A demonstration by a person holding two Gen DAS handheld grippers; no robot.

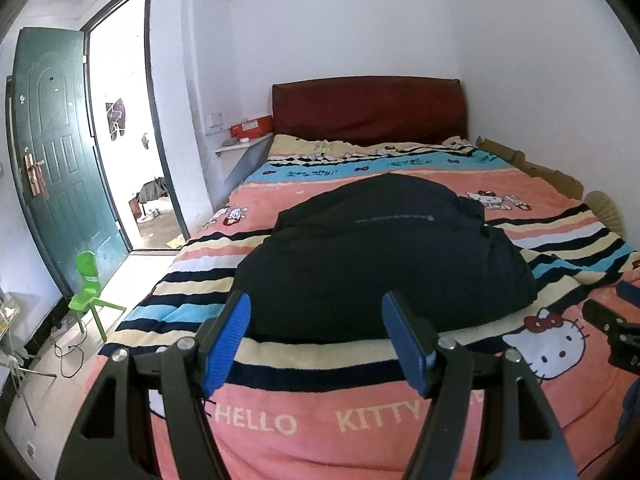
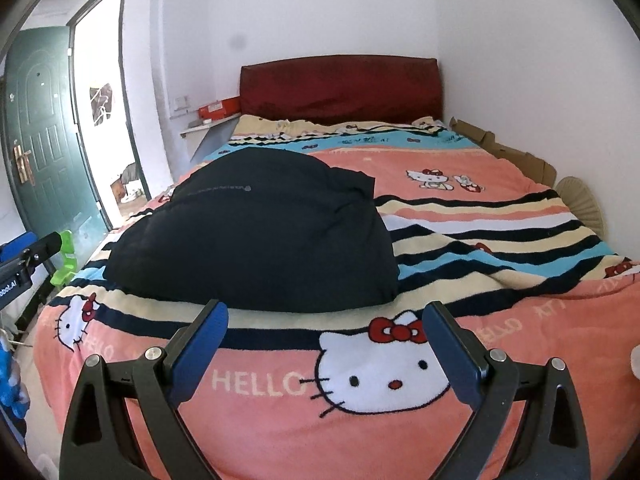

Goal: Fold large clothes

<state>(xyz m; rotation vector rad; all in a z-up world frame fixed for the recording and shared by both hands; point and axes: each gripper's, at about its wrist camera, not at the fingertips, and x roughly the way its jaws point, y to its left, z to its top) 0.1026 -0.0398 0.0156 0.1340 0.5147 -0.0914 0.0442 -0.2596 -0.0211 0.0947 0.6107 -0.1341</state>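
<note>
A bulky dark navy garment lies folded in a thick heap on the bed's pink cartoon-cat blanket. The same garment sits left of centre in the right wrist view, over the striped band of the blanket. My left gripper hangs open just short of the garment's near edge, nothing between its blue pads. My right gripper is open too, above the cat's face and beside the garment's near right corner, apart from it. The other gripper's tip shows at each view's edge.
A dark red headboard stands at the far end against a white wall. On the left are an open green door, a small green chair and loose cables on the floor. Cardboard lines the bed's right side.
</note>
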